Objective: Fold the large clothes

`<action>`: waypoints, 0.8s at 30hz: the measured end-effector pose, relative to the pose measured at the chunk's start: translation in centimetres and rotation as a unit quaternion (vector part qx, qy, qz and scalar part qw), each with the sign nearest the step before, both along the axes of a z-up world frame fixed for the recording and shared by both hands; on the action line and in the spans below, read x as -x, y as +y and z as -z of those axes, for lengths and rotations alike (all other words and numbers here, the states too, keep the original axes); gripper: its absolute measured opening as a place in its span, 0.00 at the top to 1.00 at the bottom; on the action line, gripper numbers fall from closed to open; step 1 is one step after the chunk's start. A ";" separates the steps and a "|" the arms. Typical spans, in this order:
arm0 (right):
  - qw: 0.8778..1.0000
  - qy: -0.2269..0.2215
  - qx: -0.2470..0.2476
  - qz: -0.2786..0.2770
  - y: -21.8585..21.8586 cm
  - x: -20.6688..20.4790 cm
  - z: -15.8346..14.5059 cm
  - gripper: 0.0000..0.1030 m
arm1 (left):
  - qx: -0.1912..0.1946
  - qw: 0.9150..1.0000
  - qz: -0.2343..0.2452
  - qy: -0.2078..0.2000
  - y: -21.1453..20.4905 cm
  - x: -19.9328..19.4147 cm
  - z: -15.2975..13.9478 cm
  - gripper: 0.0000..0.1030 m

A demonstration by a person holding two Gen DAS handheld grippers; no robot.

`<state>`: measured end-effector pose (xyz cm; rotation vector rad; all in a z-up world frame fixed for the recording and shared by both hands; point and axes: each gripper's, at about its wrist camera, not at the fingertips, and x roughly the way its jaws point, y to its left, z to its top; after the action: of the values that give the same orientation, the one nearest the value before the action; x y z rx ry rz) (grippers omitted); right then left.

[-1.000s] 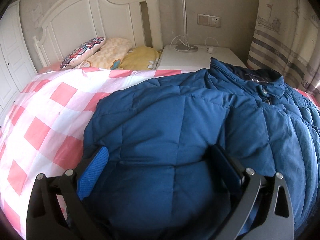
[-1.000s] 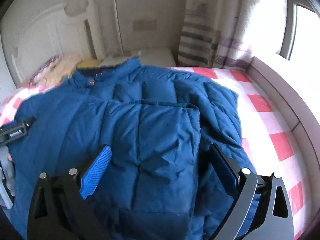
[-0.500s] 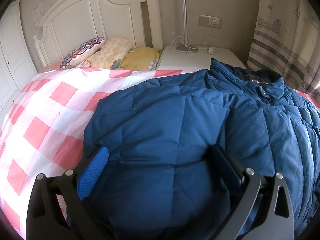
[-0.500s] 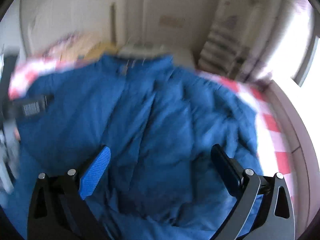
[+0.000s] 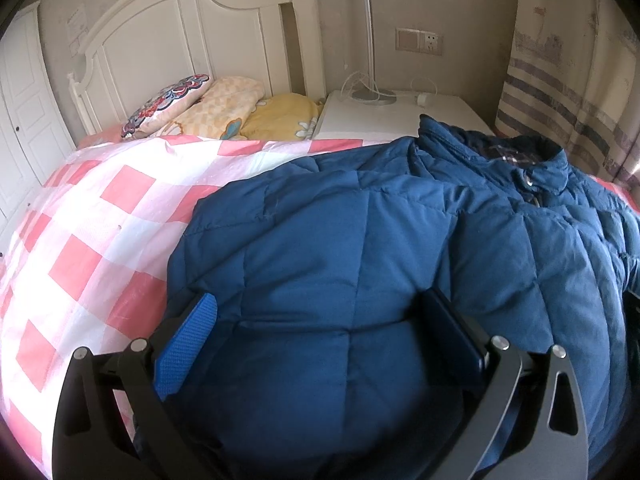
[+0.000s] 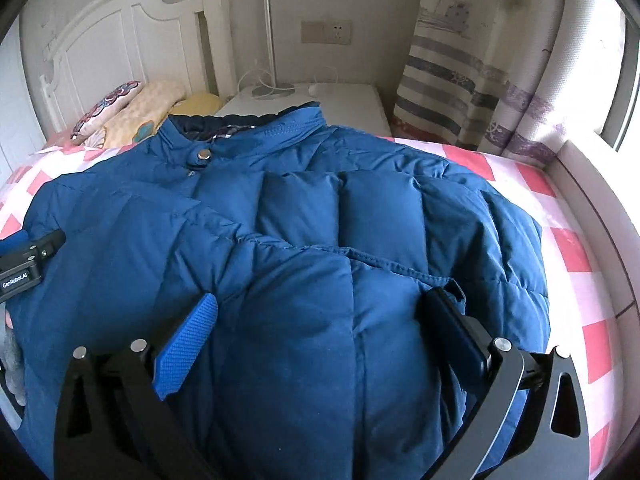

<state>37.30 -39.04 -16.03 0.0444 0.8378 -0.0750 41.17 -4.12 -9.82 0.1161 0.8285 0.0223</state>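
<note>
Coat: a big blue puffy coat [image 6: 320,220] lies spread on the pink and white checked bed [image 6: 576,248], filling the middle of both views.
Right claw [image 6: 320,328]: wide apart over the coat, gripping nothing.
Left claw [image 5: 320,328]: wide apart over the coat's lower middle, gripping nothing.

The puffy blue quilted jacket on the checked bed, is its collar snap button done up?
Yes, the silver snap sits closed on the collar of the puffy blue quilted jacket, holding both sides together.

Home bedroom: white headboard [image 5: 192,36], pillows [image 5: 168,104], checked bedspread [image 5: 100,232], nightstand [image 5: 400,116], curtain [image 6: 472,64].
</note>
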 end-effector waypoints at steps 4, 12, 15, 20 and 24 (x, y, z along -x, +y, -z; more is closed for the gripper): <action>1.000 0.000 0.002 0.000 0.2 -0.2 0.2 0.04 | -0.007 1.000 0.009 -0.017 -0.7 1.3 -1.4 0.02; 1.000 0.002 0.007 0.001 -0.4 -0.5 0.2 0.04 | -0.024 0.995 0.095 -0.001 -8.7 -0.6 -2.1 0.02; 1.000 0.000 0.003 0.001 -0.3 -0.4 0.1 0.04 | -0.036 0.995 0.095 0.010 -9.9 -1.8 -0.2 0.02; 1.000 0.002 0.002 0.000 -0.2 -0.5 0.1 0.04 | -0.024 0.995 0.096 0.009 -9.4 -1.8 0.3 0.02; 1.000 0.000 0.008 0.028 0.2 0.9 -2.2 0.04 | -0.021 0.995 0.095 0.009 -9.2 -2.0 0.4 0.02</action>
<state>36.38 -38.86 -13.87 0.0524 0.8360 -0.1340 43.14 -13.36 -10.19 0.2340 0.8327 -0.1418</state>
